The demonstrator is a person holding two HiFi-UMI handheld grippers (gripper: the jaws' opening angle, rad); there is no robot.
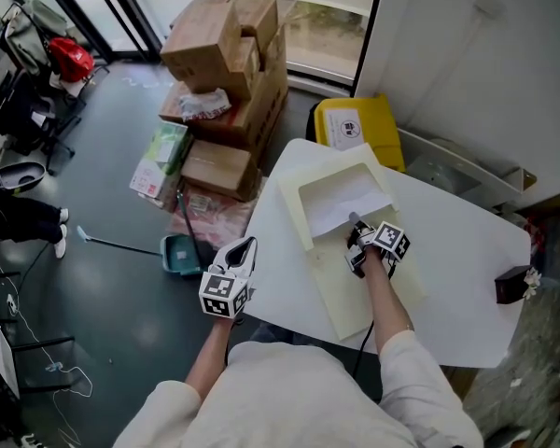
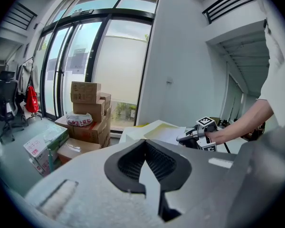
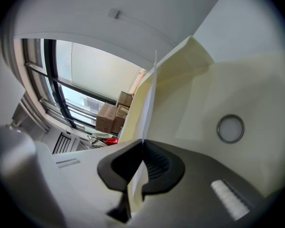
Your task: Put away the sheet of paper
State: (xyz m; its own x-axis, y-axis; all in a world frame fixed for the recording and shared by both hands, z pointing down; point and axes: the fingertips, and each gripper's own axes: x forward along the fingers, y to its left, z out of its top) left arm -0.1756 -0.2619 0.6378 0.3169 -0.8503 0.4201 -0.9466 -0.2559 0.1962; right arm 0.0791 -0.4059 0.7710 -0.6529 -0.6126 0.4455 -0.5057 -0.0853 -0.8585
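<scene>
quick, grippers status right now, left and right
left gripper: closed, holding nothing
right gripper: closed on the sheet of paper

Left gripper [image 2: 146,151]: fingers [image 2: 126,164] closed together, nothing between.
Beyond: right gripper [image 2: 199,136] in a hand [image 2: 219,137] at sheet of paper [image 2: 170,134] in cream tray [image 2: 149,127]; stacked cardboard boxes [image 2: 88,109] by glass doors [image 2: 80,65].

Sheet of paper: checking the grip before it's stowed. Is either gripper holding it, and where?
The right gripper is shut on the sheet of paper, pinching its edge nearest the person. The left gripper is shut and empty.
</scene>
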